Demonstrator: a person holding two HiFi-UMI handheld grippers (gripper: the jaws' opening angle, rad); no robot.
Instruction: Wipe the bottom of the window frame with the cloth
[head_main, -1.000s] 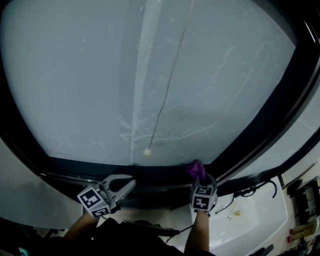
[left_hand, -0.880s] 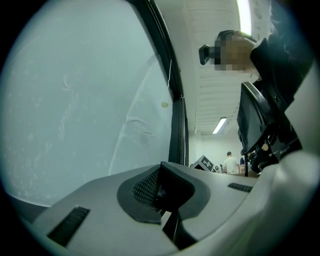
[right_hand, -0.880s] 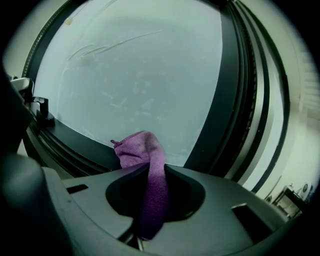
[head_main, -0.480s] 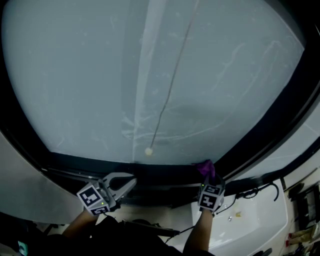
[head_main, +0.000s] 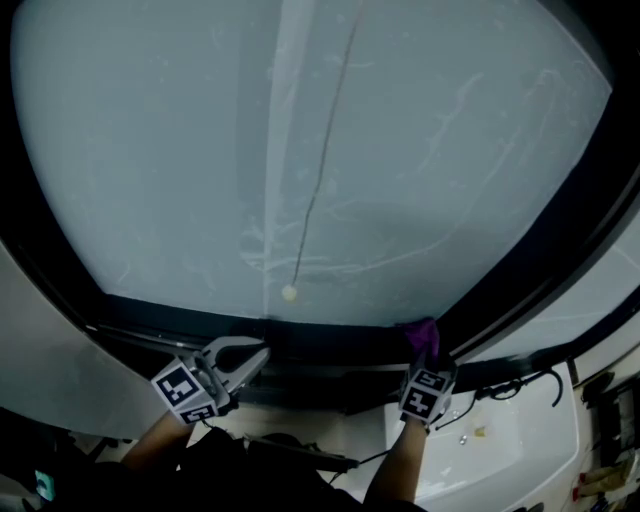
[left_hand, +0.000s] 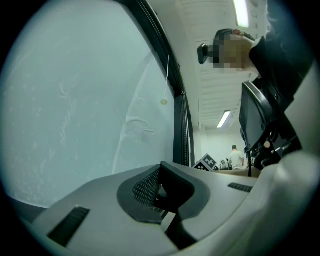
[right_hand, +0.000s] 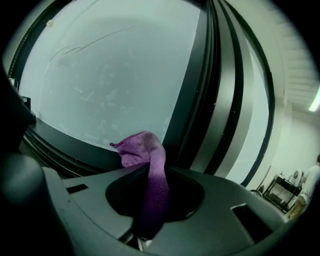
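My right gripper (head_main: 426, 360) is clamped on the purple cloth (right_hand: 149, 160) — the bunched end pokes out past the jaws and sits against the dark bottom rail of the window frame (head_main: 320, 338), right by the corner where the upright post (head_main: 520, 270) comes down. My left gripper (head_main: 248, 358) hangs near the same rail further left, jaws together with nothing in them. A cord (head_main: 320, 170) with a little bead (head_main: 289, 293) dangles over the glass (head_main: 160, 150).
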